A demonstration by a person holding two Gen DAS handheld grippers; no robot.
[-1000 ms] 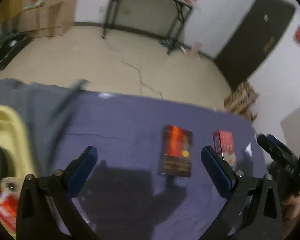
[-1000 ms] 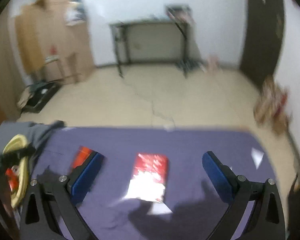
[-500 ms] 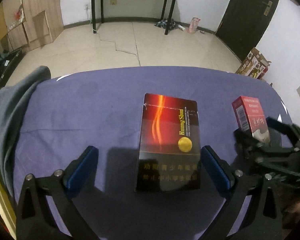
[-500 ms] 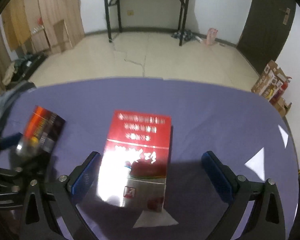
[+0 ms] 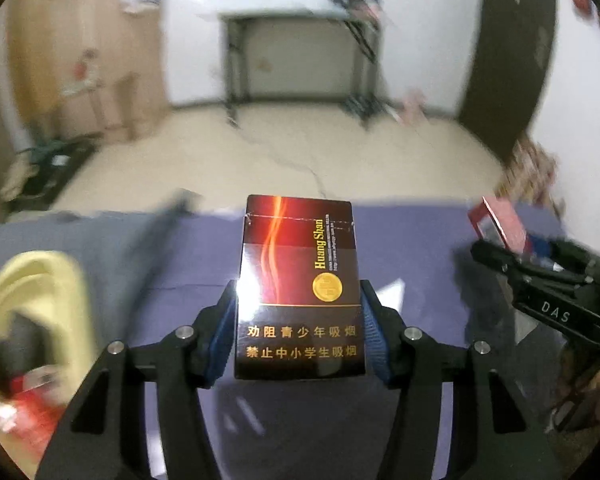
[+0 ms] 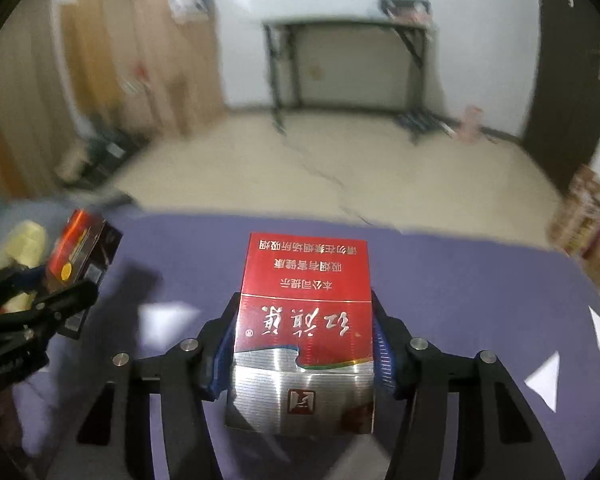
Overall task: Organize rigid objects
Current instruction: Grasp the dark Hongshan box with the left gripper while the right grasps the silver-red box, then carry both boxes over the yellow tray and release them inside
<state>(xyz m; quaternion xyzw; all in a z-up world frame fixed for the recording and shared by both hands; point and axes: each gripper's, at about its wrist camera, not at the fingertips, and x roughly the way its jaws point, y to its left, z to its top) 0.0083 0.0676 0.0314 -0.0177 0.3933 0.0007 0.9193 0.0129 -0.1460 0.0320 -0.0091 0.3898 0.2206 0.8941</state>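
Observation:
A dark red and black cigarette box (image 5: 300, 272) with gold lettering stands between the blue pads of my left gripper (image 5: 300, 332), which is shut on its sides. My right gripper (image 6: 304, 344) has a red and silver cigarette box (image 6: 304, 320) between its pads; the jaws are closing and press on both its sides. Each view also shows the other hand: the right gripper (image 5: 512, 252) with the red box (image 5: 500, 224) at the far right, and the left gripper (image 6: 56, 292) with the dark box (image 6: 80, 248) at the far left. Both are over the purple cloth (image 6: 460, 280).
A yellow basket (image 5: 40, 280) with red items in it sits at the left edge of the table, beside a grey cloth (image 5: 120, 240). White paper scraps (image 6: 544, 380) lie on the purple cloth at the right. Beyond the table's far edge is bare floor.
Both grippers went from wide open to shut, each on the box that lay in front of it. Both views have tilted up, showing more of the room.

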